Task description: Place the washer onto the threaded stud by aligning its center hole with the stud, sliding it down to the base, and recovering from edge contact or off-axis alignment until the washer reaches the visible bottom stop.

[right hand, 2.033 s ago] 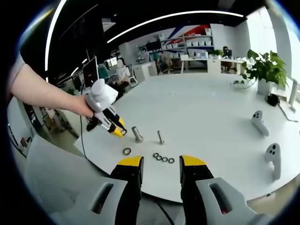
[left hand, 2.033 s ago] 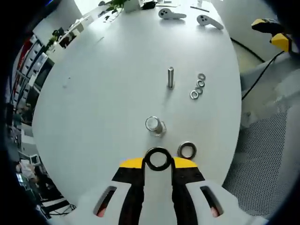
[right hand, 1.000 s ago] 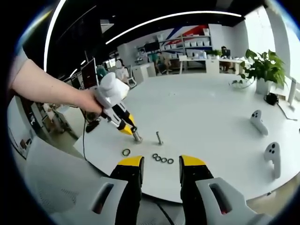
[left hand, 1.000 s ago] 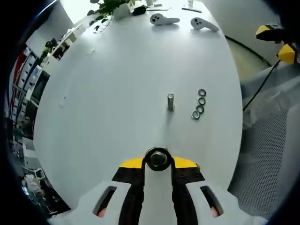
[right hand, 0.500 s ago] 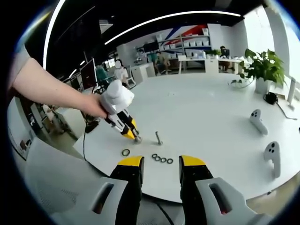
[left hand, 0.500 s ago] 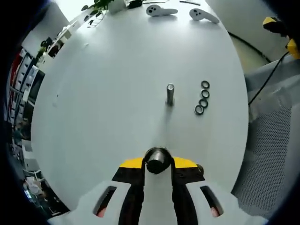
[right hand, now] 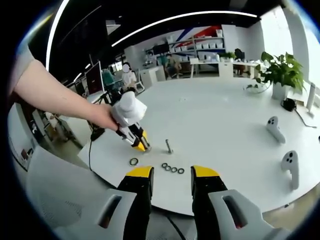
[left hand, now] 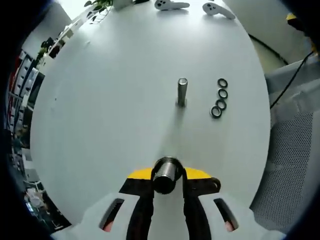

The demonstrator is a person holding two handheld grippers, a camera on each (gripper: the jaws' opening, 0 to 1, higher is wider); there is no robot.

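I read the big white table (left hand: 110,100) first: across the earlier left gripper views it has slid and tilted, which is my camera moving, not the things on it. What has truly changed sits at the bottom centre of the left gripper view. Two seconds ago the left gripper (left hand: 167,176) held a bare washer with the thick stud ahead of it; now the threaded stud (left hand: 165,175) stands up through the washer (left hand: 168,163) between the yellow-tipped jaws, and more of its threaded length shows than half a second ago. I judge the hole has found the axis and the washer is sliding down, though I cannot see the base, so the bottom stop is unconfirmed. The jaws look pressed in on the washer's rim.

In the right gripper view, the left gripper (right hand: 138,145) sits lower and further right than before, tips down at the table, left of centre.

The right gripper (right hand: 171,176) hangs spread and empty at lower centre, as in each earlier frame.

Smaller things: a thin stud (left hand: 182,92) upper centre, four spare washers (left hand: 219,97) to its right, one loose washer (right hand: 134,161).
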